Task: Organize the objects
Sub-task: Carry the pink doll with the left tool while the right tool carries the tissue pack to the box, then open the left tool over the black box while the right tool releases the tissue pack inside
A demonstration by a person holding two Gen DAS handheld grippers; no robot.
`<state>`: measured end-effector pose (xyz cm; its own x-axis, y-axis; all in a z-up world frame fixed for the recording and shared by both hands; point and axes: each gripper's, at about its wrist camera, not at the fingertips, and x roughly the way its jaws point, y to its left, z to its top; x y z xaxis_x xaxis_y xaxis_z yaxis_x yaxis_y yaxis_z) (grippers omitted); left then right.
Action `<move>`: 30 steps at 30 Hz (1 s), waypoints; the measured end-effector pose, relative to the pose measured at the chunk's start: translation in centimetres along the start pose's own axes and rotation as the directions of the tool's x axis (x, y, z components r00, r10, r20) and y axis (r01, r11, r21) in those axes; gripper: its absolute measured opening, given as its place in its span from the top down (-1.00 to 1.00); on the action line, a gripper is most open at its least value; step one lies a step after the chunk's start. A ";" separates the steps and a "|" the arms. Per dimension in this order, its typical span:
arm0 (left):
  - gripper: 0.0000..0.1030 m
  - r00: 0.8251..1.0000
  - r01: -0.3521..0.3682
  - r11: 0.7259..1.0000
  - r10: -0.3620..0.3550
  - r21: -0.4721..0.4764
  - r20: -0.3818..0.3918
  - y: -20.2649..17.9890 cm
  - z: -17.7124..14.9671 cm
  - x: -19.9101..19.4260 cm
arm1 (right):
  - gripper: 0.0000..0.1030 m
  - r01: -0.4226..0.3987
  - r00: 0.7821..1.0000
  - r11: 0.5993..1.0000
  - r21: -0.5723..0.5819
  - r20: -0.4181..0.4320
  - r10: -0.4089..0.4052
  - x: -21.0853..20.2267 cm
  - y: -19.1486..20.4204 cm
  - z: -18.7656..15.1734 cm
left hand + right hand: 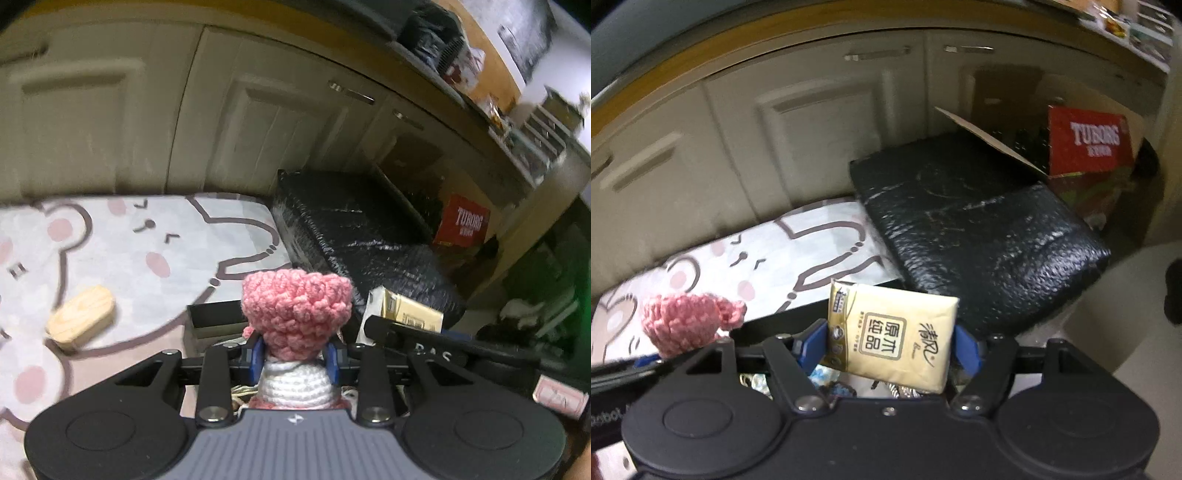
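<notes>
My left gripper (295,358) is shut on a crocheted doll (295,314) with a pink head and a white body, pinched at the neck between the blue pads. The same doll (687,321) shows at the left of the right wrist view. My right gripper (890,345) is shut on a beige tissue pack (894,334), its blue pads pressing both short sides. That tissue pack (406,310) appears to the right of the doll in the left wrist view. Both grippers hover over a black open box (218,317) holding small items. A wooden block (81,317) lies on the bear-print mat (147,236).
A black wrapped package (979,229) lies right of the mat, against cream cabinet doors (110,122). A red Tuborg carton (1089,140) stands behind it beside an open cardboard flap. A cluttered countertop runs along the top right.
</notes>
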<state>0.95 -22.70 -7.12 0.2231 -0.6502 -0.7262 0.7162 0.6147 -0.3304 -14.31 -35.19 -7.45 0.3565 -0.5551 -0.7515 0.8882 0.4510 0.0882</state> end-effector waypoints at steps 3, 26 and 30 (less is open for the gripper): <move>0.34 0.999 0.045 0.996 -0.045 -0.073 0.003 0.4 0.3 1.2 | -0.40 0.004 1.000 0.998 0.055 0.006 -0.004 -0.2 -0.7 0.3; -0.21 0.996 0.063 0.982 -0.072 -0.177 -0.044 1.4 0.6 6.6 | -0.40 0.007 1.000 0.997 0.083 -0.021 -0.005 -0.3 -2.6 0.6; -0.21 1.000 0.001 0.986 -0.002 -0.164 -0.006 2.9 1.0 4.8 | -0.41 -0.106 0.989 0.994 -0.041 -0.108 0.101 0.0 -0.3 -0.3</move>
<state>4.74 -24.49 -10.91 0.2179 -0.6490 -0.7289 0.5981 0.6790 -0.4257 -14.67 -35.11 -7.63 0.4106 -0.4283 -0.8049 0.8328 0.5355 0.1399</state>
